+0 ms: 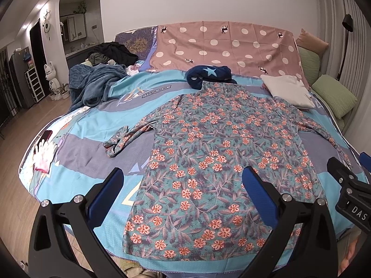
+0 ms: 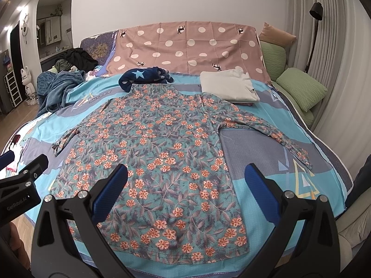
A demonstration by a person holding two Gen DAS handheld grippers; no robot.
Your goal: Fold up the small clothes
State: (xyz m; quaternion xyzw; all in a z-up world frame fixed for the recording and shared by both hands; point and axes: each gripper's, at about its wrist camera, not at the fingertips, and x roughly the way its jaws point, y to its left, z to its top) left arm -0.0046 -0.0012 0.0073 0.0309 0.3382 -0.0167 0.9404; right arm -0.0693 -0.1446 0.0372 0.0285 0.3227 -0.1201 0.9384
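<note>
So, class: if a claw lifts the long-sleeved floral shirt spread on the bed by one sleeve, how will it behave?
The teal long-sleeved shirt with orange flowers looks thin and lies flat, so it would probably drape limply. Its left sleeve is already crumpled, suggesting it bunches easily. It likely weighs little.

The premises were a home bedroom; a wide bed under a turquoise and grey printed sheet [image 1: 97,125] filled the room; green ribbed pillows [image 2: 301,88] lay against the pleated curtain wall; a black floor lamp [image 2: 315,11] stood behind; an arched doorway [image 1: 69,4] opened onto wood-plank flooring [image 1: 34,115].
</note>
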